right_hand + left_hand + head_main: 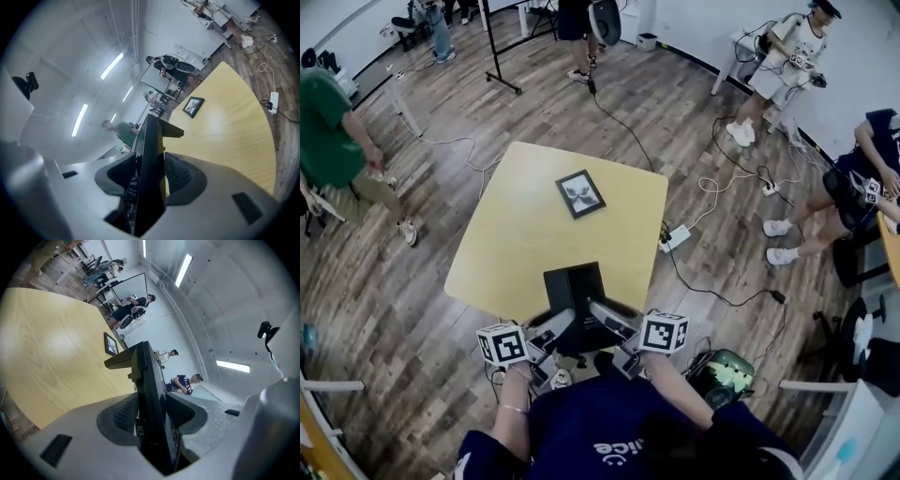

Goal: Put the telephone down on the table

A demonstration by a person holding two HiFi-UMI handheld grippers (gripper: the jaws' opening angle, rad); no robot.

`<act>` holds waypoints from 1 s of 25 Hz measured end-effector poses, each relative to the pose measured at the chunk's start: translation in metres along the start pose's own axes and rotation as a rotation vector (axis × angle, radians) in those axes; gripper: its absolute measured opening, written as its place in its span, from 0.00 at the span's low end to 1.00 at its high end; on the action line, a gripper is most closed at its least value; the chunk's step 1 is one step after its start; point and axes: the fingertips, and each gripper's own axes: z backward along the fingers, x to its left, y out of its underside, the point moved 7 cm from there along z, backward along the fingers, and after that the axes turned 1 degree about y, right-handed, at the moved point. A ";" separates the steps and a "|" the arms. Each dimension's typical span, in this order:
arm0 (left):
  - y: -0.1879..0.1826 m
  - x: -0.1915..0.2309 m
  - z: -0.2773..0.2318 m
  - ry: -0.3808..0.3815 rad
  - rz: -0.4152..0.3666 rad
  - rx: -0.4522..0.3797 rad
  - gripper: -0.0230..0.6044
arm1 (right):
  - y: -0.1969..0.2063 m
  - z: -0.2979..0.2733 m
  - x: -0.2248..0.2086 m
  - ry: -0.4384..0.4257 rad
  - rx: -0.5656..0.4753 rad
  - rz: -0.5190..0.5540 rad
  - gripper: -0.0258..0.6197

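Observation:
The telephone (575, 292) is a flat black slab with a stand, held over the near edge of the yellow table (511, 234). My left gripper (560, 326) is shut on its near left side and my right gripper (604, 317) on its near right side. In the left gripper view the telephone (149, 390) stands edge-on, pinched between the grey pads (123, 414) of the left gripper (151, 423). Seen from the right gripper view, the telephone (151, 154) is likewise clamped edge-on by the right gripper (149, 183). Its lower part is hidden inside the jaws.
A small black picture frame (580, 194) lies flat on the far half of the table. A white power strip (675, 237) and cables run over the wooden floor to the right. Several people sit or stand around the room's edges.

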 end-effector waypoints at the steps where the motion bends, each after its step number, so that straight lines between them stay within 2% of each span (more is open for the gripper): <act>1: -0.004 0.000 -0.006 -0.005 -0.001 -0.016 0.33 | -0.009 -0.002 -0.003 -0.009 0.013 0.005 0.34; 6: -0.024 0.000 -0.030 -0.039 -0.002 -0.085 0.33 | -0.047 -0.018 -0.018 -0.050 0.077 0.018 0.34; 12: -0.040 0.002 -0.043 -0.075 -0.004 -0.173 0.33 | -0.075 -0.035 -0.026 -0.073 0.124 0.032 0.34; 18: -0.054 0.007 -0.038 -0.088 -0.012 -0.187 0.33 | -0.081 -0.054 -0.024 -0.107 0.152 0.020 0.35; 25: -0.082 0.025 -0.030 -0.095 0.009 -0.189 0.33 | -0.090 -0.087 -0.027 -0.072 0.161 0.031 0.35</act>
